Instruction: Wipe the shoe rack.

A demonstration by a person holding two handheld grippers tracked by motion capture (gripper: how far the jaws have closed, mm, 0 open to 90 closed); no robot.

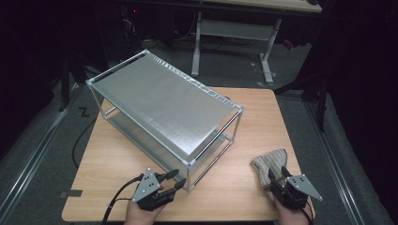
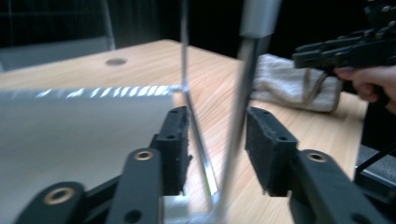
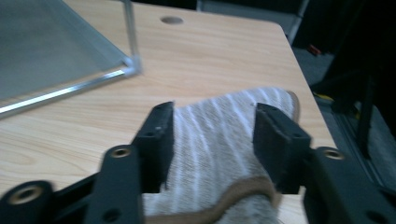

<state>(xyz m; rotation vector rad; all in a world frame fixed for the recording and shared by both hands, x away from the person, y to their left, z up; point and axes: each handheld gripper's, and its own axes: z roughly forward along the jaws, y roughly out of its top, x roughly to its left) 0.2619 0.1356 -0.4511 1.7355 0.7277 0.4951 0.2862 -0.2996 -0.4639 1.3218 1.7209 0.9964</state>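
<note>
A two-tier metal wire rack point(image 1: 159, 103) stands slantwise on the wooden table point(image 1: 253, 117). My left gripper point(image 1: 177, 179) is at the rack's near corner. In the left gripper view its jaws point(image 2: 217, 116) stand open around the thin corner post point(image 2: 238, 116), and the pads do not press on it. A striped beige cloth point(image 1: 267, 161) lies at the table's front right. My right gripper point(image 1: 278, 172) is over the cloth's near end. In the right gripper view the cloth point(image 3: 215, 140) lies between the open jaws point(image 3: 212, 112).
The rack's lower shelf point(image 2: 70, 135) runs off to the left of my left jaws. A cable hole point(image 3: 171, 20) is set in the tabletop at the far side. Beyond the table stand a white desk frame point(image 1: 267, 56) and dark floor. The table's right edge runs close to the cloth.
</note>
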